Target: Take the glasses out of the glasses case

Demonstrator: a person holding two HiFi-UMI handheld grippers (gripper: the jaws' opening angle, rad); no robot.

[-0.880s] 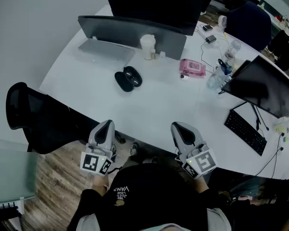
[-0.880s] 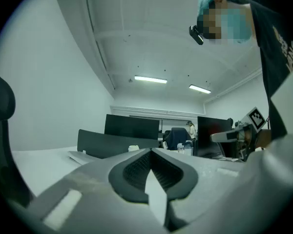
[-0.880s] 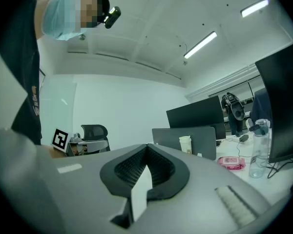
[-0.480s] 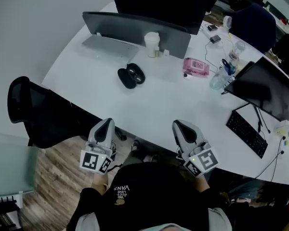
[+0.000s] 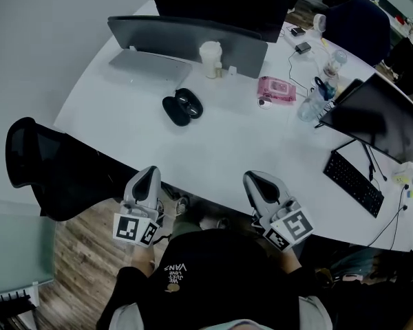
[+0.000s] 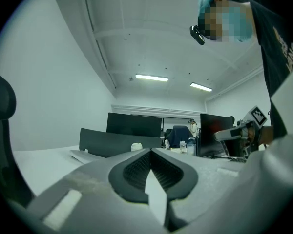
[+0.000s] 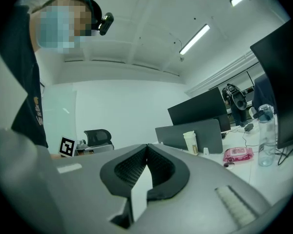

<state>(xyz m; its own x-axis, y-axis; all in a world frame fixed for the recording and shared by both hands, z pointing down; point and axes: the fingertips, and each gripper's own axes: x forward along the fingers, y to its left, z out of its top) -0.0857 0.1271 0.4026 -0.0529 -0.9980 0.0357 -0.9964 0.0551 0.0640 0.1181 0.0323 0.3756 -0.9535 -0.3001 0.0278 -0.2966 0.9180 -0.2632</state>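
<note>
The left gripper (image 5: 149,177) and right gripper (image 5: 256,181) are closed on nothing, the glasses case (image 5: 182,107) well ahead of them, its light, fragile glasses probably best pinched by the frame.

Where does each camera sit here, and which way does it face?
Head view: on the person's head, facing steeply down at the glasses case; shows the left hand-held gripper and right hand-held gripper.
Left gripper view: rides that gripper, facing along its shut jaws across the desk; person's torso at right.
Right gripper view: likewise; torso at left.
Both gripper views share the paper cup.
</note>
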